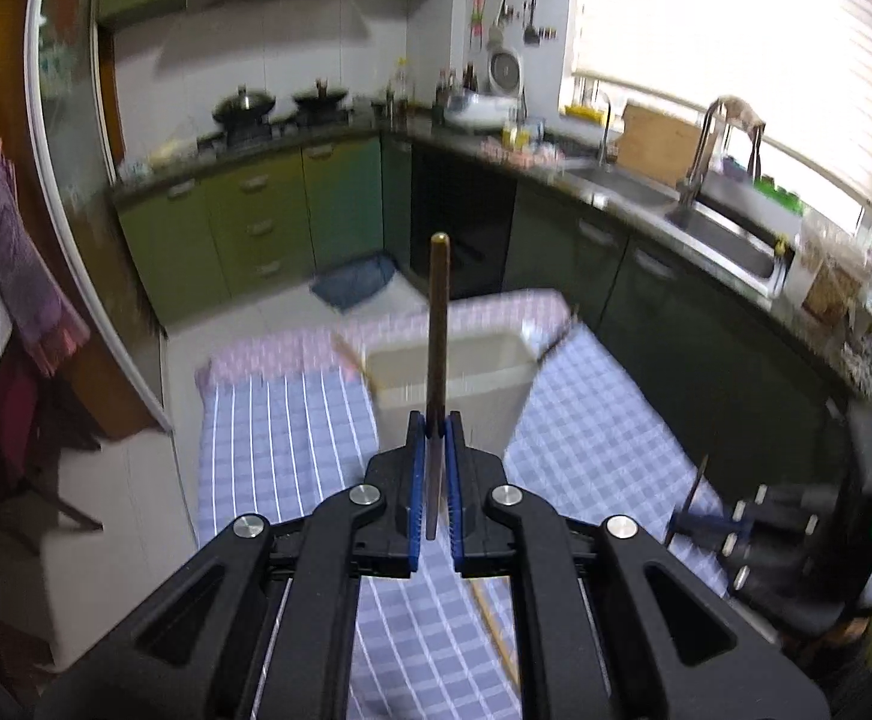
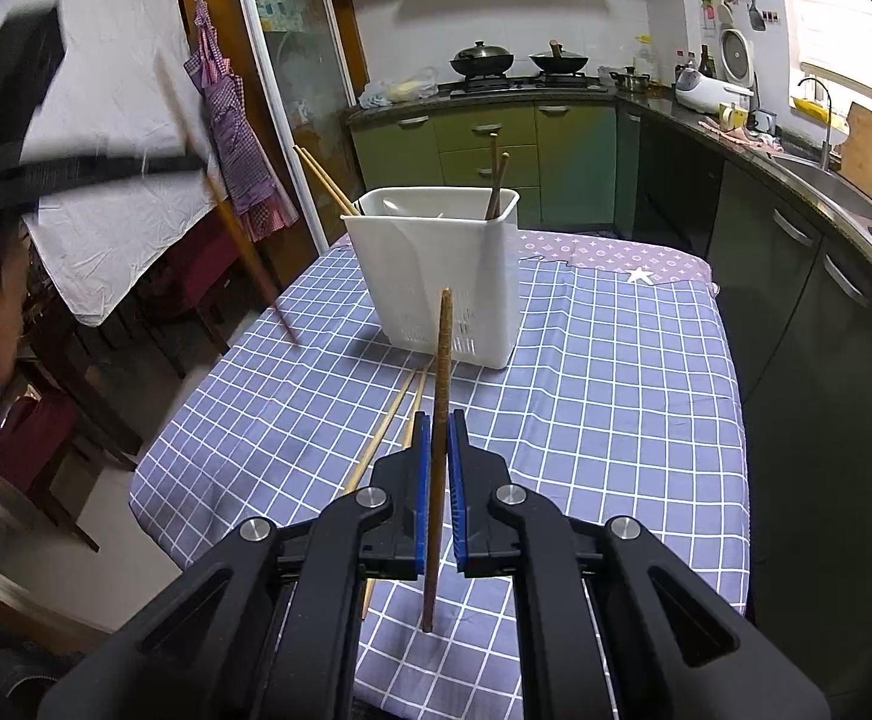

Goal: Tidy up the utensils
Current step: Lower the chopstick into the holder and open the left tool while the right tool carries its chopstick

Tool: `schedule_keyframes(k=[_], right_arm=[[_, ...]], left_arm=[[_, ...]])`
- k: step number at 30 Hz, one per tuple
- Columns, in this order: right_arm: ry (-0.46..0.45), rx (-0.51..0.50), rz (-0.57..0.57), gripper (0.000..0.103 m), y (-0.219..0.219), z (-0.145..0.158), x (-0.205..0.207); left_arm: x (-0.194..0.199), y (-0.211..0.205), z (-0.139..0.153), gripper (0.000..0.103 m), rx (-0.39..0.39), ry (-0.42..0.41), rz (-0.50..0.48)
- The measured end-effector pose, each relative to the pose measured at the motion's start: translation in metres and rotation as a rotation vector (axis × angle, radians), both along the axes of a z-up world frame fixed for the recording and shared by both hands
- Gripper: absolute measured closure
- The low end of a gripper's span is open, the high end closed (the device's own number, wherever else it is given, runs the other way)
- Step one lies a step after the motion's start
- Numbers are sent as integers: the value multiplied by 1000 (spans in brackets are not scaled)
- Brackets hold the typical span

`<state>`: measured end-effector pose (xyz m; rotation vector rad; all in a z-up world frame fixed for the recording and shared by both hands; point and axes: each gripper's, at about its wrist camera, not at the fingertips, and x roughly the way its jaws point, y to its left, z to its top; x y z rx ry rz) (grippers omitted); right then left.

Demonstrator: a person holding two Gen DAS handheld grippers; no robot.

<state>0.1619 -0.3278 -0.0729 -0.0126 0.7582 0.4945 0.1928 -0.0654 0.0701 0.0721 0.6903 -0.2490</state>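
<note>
A white utensil holder (image 2: 436, 276) stands on the checked tablecloth (image 2: 616, 396); it also shows blurred in the left wrist view (image 1: 454, 384). It holds two light chopsticks (image 2: 324, 180) at its left and two dark ones (image 2: 496, 177) at its right. My left gripper (image 1: 434, 438) is shut on a dark chopstick (image 1: 438, 312) that points up, above the holder. My right gripper (image 2: 439, 438) is shut on a brown chopstick (image 2: 440, 408), short of the holder. Two light chopsticks (image 2: 390, 420) lie on the cloth in front of the holder.
The left gripper and its chopstick (image 2: 237, 234) appear blurred at the left of the right wrist view. The right gripper (image 1: 754, 534) shows at the right of the left wrist view. Green kitchen cabinets (image 2: 496, 144) and a sink counter (image 2: 844, 186) surround the table. A chair (image 2: 63, 396) stands left.
</note>
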Motion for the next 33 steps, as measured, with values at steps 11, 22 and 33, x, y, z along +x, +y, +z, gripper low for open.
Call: schedule_keyframes(k=[11,22,33], right_arm=[[-3,20,0,96,-7,-1,-4],[-17,37,-3,96,-9,8,-6],[-119,202,27,96,1,92,32]], left_arm=[[62,-11,47,96,-14,-155,86],[103,-6,-17,96,-42,16,106],[57,18,-15,83,-41,-41,123]])
